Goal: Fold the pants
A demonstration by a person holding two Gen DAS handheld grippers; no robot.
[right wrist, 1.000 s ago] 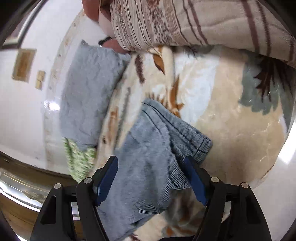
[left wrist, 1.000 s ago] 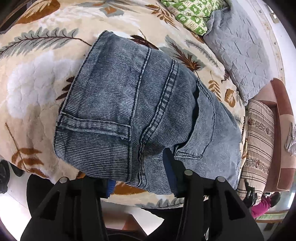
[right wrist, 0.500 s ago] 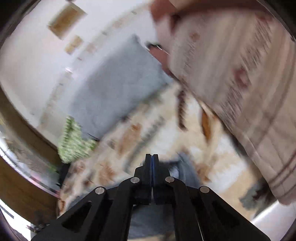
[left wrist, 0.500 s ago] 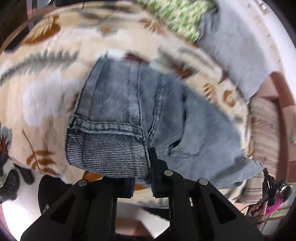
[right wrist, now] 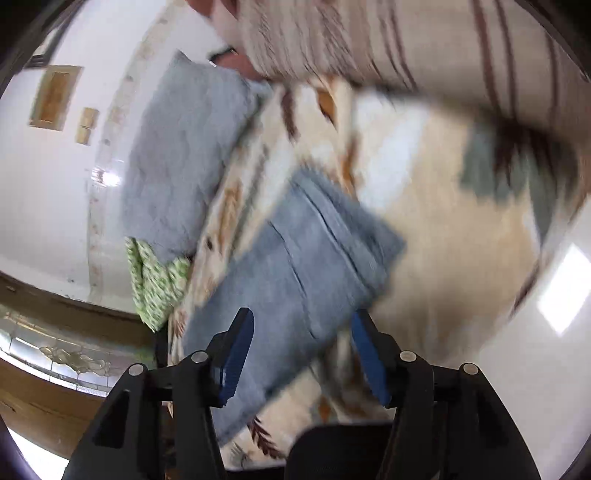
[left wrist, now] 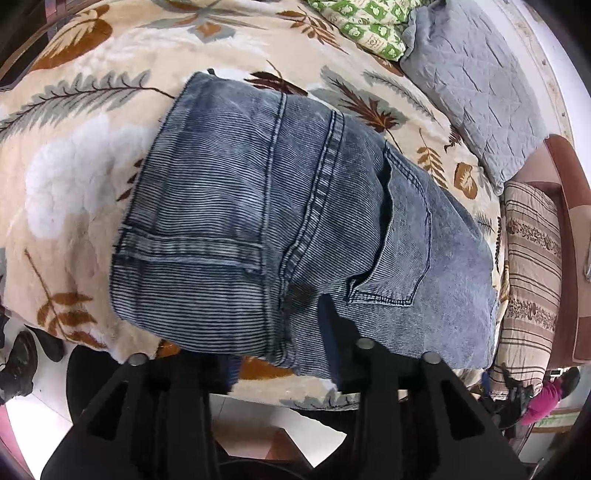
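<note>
The blue-grey jeans (left wrist: pixel 280 229) lie folded into a compact stack on the leaf-patterned blanket (left wrist: pixel 74 177); the waistband and a back pocket (left wrist: pixel 402 236) face up. My left gripper (left wrist: pixel 280 343) is open at the near edge of the stack, and the fabric overlaps its fingertips. In the blurred right wrist view the folded jeans (right wrist: pixel 295 266) lie just ahead of my right gripper (right wrist: pixel 303 332), which is open with blue pads (right wrist: pixel 236 354) spread to either side of the stack's near end.
A grey quilted pillow (left wrist: pixel 476 81) and a green patterned cloth (left wrist: pixel 365 22) lie at the far side of the bed. A striped folded blanket (left wrist: pixel 532 266) sits to the right. The bed's near edge and the floor show below the left gripper.
Both grippers were shut half a second ago and are open now. The right gripper has drawn back, so the folded jeans are in its view again.
</note>
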